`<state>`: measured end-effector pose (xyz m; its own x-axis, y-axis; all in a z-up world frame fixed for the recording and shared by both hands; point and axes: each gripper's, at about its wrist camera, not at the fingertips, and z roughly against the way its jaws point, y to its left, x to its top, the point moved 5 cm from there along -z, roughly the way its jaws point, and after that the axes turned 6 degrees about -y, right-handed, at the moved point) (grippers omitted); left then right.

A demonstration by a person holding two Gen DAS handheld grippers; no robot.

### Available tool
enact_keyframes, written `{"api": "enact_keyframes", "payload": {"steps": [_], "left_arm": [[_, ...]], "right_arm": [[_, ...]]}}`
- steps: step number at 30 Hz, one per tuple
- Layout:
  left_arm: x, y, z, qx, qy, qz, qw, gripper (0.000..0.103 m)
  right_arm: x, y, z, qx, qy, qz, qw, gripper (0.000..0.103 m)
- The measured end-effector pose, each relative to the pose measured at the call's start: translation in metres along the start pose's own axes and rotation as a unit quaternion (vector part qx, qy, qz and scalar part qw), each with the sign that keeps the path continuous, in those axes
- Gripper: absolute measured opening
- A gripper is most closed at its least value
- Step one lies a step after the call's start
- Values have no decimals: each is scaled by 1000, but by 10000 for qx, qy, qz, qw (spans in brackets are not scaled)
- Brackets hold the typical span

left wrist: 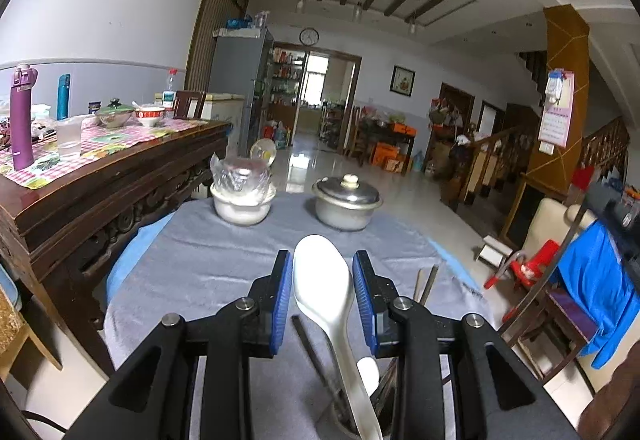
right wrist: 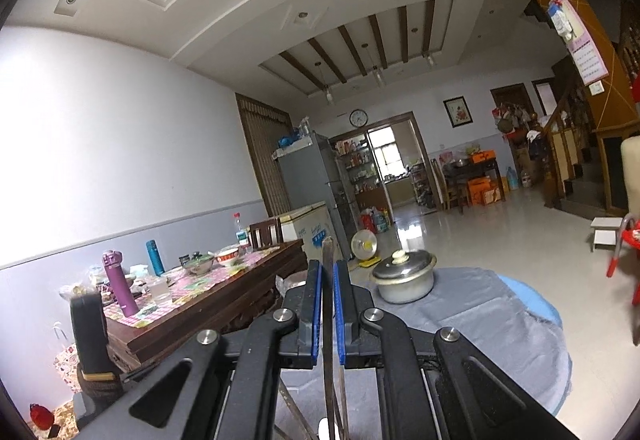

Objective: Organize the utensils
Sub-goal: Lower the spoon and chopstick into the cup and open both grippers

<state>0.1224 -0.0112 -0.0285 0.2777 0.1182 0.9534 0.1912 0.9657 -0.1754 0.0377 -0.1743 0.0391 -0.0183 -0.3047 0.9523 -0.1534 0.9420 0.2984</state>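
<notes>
Left wrist view: left tool (left wrist: 323, 282) straddles a glossy white spoon (left wrist: 320, 280); right tool (right wrist: 328, 294) pinches slim dark chopsticks (right wrist: 328, 280).

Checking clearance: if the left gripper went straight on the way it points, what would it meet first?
Probably the lidded metal pot on the grey cloth, slightly right of the left gripper; depth is unclear.

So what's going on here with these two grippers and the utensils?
A person is sorting utensils over a round table covered with a grey cloth. The right gripper is shut on a dark chopstick. The left gripper frames a white rice spoon standing in a utensil holder; whether its pads touch the spoon is unclear.
</notes>
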Motion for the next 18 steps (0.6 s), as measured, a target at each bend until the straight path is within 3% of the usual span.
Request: {"api": "enact_keyframes", "payload": {"steps": [7, 10, 14, 18], "left_arm": [[-23, -24, -28, -2, -346, -199, 9992, 32], [-46, -33, -43, 16, -227, -530, 9983, 33], [-65, -34, -49, -189, -94, -615, 9979, 34], [-58, -24, -35, -141, -278, -709, 9970, 54]], "right_arm": [[-31, -10, -18, -57, 476, 32, 9988, 7], [-47, -20, -26, -111, 785, -31, 9968, 7], [-70, -35, -37, -1, 1257, -358, 9914, 7], [-79, -39, -39, 285, 1459, -640, 9868, 10]]}}
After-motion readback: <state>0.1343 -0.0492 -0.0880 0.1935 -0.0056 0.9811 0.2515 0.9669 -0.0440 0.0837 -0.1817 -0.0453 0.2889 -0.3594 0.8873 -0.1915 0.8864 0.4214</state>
